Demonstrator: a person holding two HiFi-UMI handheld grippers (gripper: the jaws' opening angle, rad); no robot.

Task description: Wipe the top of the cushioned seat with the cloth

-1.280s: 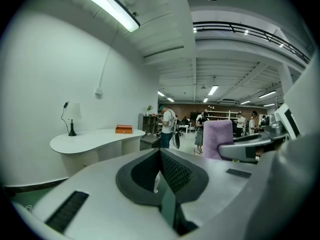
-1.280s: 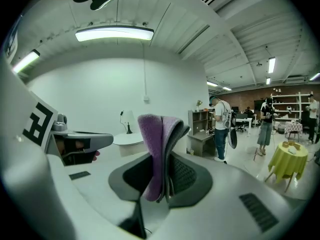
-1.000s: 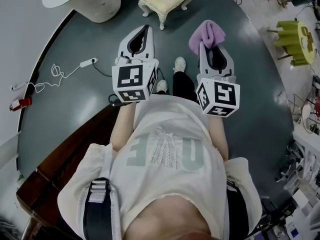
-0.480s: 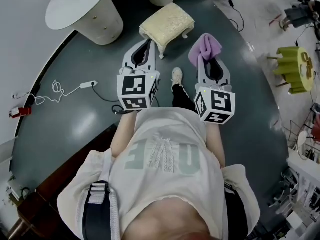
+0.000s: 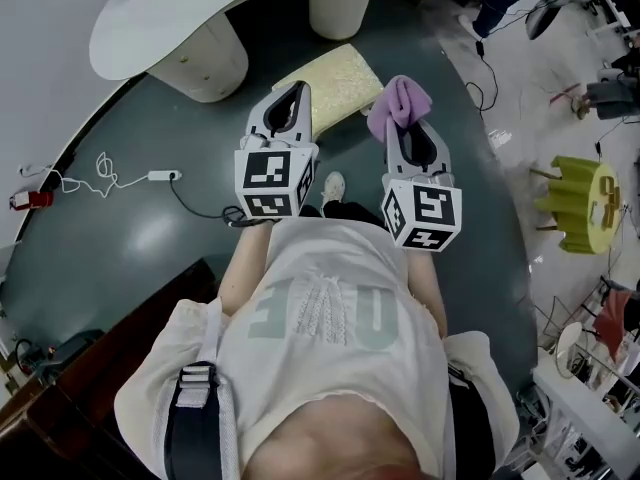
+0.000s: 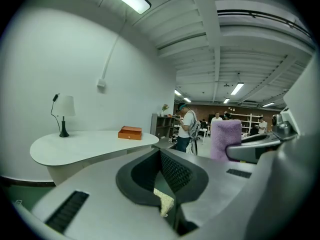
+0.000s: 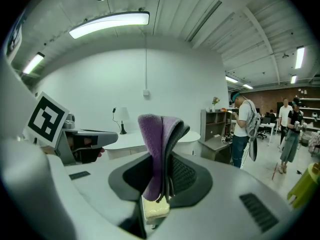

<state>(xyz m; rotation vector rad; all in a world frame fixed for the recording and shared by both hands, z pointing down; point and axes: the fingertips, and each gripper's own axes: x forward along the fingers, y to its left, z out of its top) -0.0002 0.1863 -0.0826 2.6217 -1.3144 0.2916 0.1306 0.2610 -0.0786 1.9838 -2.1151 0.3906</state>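
The right gripper [image 5: 397, 126] pinches a folded purple cloth [image 5: 400, 98], jaws clamped on it; the left gripper [image 5: 297, 90] is closed and empty. The yellow cushioned seat [image 5: 338, 78] stands on the floor [image 5: 150, 238] just ahead, between the 2 grippers. The cloth likely needs carrying forward, down and slightly left.

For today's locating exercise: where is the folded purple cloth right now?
In the head view, the folded purple cloth sits pinched in the right gripper, just right of the cream cushioned seat.
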